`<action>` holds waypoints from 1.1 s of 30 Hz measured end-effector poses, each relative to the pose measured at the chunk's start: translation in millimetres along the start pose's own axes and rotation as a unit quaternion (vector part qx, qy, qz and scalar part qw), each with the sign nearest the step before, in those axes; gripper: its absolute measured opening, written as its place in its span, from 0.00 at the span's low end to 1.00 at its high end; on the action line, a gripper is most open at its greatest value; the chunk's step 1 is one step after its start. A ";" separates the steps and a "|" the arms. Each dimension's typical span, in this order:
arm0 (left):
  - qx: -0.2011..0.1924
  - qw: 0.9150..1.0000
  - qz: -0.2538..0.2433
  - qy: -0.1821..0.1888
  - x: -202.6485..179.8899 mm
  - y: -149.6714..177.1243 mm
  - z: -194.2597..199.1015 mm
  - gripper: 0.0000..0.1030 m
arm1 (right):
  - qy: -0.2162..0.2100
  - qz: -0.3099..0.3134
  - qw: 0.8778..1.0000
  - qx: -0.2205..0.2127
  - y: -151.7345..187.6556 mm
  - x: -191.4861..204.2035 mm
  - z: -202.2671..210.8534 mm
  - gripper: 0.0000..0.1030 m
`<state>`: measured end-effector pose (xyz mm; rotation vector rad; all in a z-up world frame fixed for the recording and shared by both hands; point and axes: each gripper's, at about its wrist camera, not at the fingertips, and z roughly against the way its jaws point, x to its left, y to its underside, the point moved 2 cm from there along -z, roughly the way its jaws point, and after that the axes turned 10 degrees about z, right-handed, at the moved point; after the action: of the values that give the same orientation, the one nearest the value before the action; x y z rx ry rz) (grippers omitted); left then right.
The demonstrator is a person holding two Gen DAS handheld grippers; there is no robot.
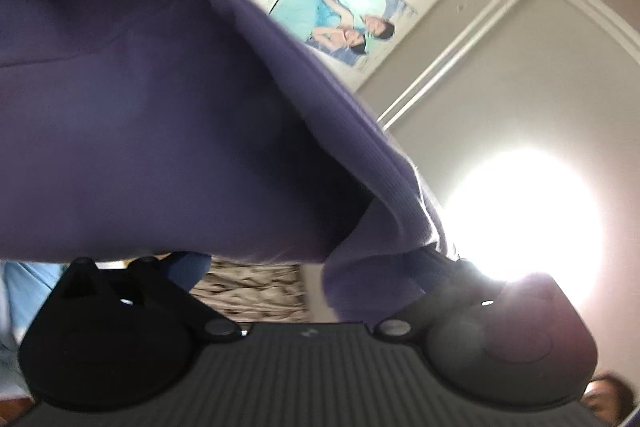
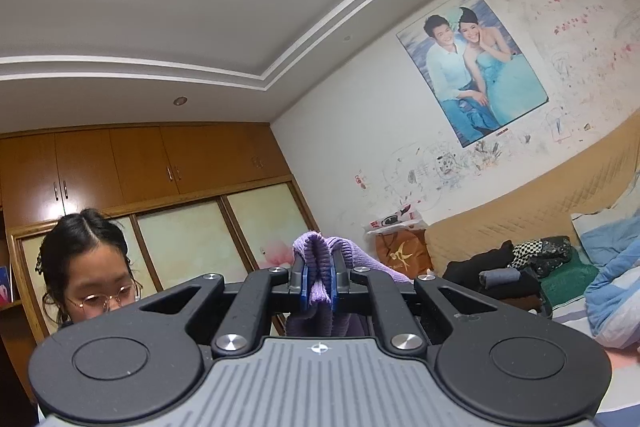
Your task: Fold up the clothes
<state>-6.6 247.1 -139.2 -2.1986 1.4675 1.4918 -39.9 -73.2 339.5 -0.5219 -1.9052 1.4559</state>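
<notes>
A purple knit garment (image 1: 168, 99) hangs over the left wrist view and hides the left gripper's fingers; only its black linkage shows below the cloth. In the right wrist view my right gripper (image 2: 318, 281) is shut on a bunched ribbed edge of the same purple garment (image 2: 318, 259), held up in the air between the blue pads (image 2: 305, 285). More of the cloth droops behind and below the fingers.
A person with glasses (image 2: 90, 267) is close at the left. A bed with blue bedding (image 2: 612, 283) and a pile of dark clothes (image 2: 504, 271) lies at the right. Wooden wardrobes (image 2: 140, 167) stand behind, and a poster (image 2: 472, 67) hangs on the wall.
</notes>
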 end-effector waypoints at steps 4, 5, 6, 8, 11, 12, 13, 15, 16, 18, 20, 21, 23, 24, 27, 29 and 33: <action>0.008 1.000 0.024 -0.013 0.0 -5.4 -14.5 1.00 | 0.000 0.006 1.000 0.006 1.1 3.2 4.4 0.10; 0.013 1.000 0.024 -0.002 -2.4 -4.9 -16.9 1.00 | 0.004 0.007 1.000 0.003 0.8 2.8 6.4 0.10; 0.017 0.999 0.025 0.014 -4.6 -4.4 -17.6 1.00 | 0.009 0.008 1.000 -0.001 0.3 1.9 8.7 0.10; 0.022 0.998 0.034 0.053 -10.6 -5.2 -16.3 1.00 | 0.013 0.001 1.000 -0.008 -2.7 -2.9 15.5 0.10; 0.011 0.996 0.041 0.073 -17.7 -14.3 -18.0 1.00 | 0.018 0.010 1.000 -0.017 -7.5 -4.7 27.2 0.10; 0.008 0.996 0.043 0.076 -20.4 -18.0 -19.4 1.00 | 0.019 0.014 1.000 -0.020 -8.8 -4.3 31.4 0.10; 0.010 0.996 0.044 0.077 -18.6 -22.2 -23.7 1.00 | 0.019 0.015 0.999 -0.022 -10.1 -4.8 34.7 0.10; 0.015 0.996 0.043 0.074 6.6 -30.4 -37.1 1.00 | 0.020 0.013 0.999 -0.026 -13.0 -6.8 40.5 0.10; 0.017 0.996 0.043 0.072 20.3 -34.5 -44.0 1.00 | 0.021 0.012 0.999 -0.028 -14.4 -7.8 43.4 0.10; 0.032 0.997 0.045 0.053 76.6 -38.1 -68.1 1.00 | 0.025 0.011 0.999 -0.033 -15.8 -10.9 49.2 0.10; 0.046 0.997 0.055 0.023 91.9 -27.3 -83.6 1.00 | 0.031 0.012 0.999 -0.037 -15.8 -14.3 54.4 0.10; 0.053 0.997 0.060 0.008 99.5 -21.9 -91.2 1.00 | 0.035 0.013 0.999 -0.039 -15.5 -15.7 56.8 0.10; 0.067 0.995 0.070 -0.022 114.8 -11.0 -106.5 1.00 | 0.042 0.011 0.998 -0.041 -13.4 -19.6 62.0 0.10; 0.073 0.994 0.075 -0.037 122.5 -5.6 -114.1 1.00 | 0.044 0.007 0.998 -0.042 -12.3 -21.9 64.1 0.10; 0.094 0.988 0.089 -0.082 145.2 10.4 -136.7 1.00 | 0.053 -0.003 0.998 -0.042 -9.8 -30.4 69.1 0.10; 0.096 0.984 0.096 -0.116 154.2 11.3 -144.1 0.99 | 0.060 -0.009 0.997 -0.042 -9.6 -37.1 71.5 0.10; 0.081 0.981 0.069 -0.160 159.6 8.8 -142.7 0.58 | 0.083 -0.023 0.995 -0.044 -4.3 -54.5 80.7 0.10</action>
<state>89.1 60.7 -184.0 -1.7014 1.5907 1.6121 -59.6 -166.0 317.0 -0.6159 -1.8432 1.2643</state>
